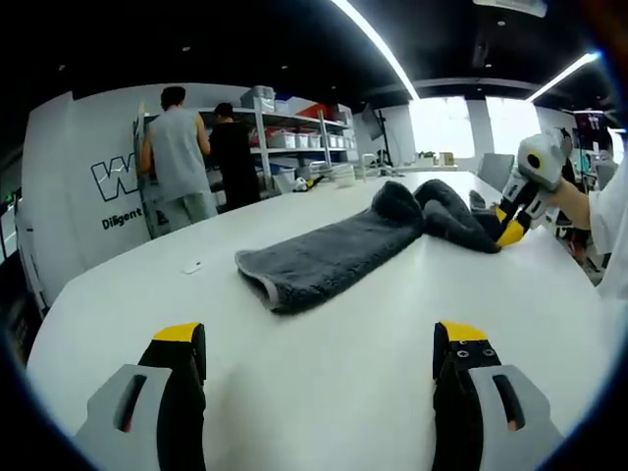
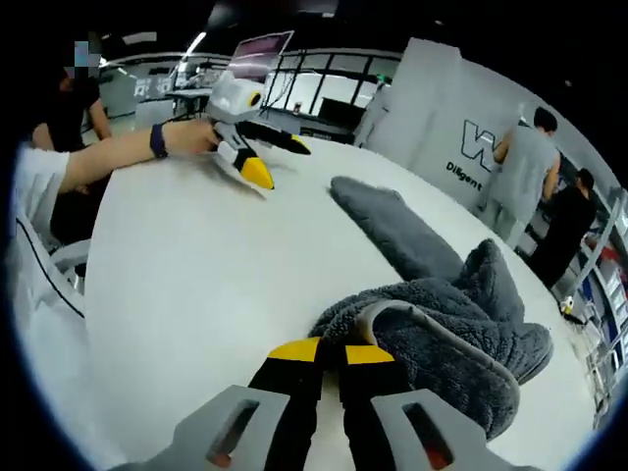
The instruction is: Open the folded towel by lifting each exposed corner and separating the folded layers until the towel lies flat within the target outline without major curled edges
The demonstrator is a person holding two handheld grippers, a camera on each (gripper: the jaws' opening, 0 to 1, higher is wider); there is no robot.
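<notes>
Pinching a bunched end of the dark grey plush towel (image 2: 432, 334), the right gripper (image 2: 332, 351) has its yellow-tipped jaws pressed together on the fabric's thick hem. From that clamp the towel runs in a long folded strip across the white oval table (image 1: 324, 363). Off the strip's far end the left gripper (image 1: 321, 339) hovers above bare tabletop, jaws spread wide, nothing between them. Beyond the table, two people (image 1: 201, 152) stand at shelving.

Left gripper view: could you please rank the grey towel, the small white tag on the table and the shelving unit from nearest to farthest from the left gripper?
1. Grey towel, centre of the table.
2. Small white tag, left; close to the towel's near end, nearly tied.
3. Shelving unit, background wall.
</notes>
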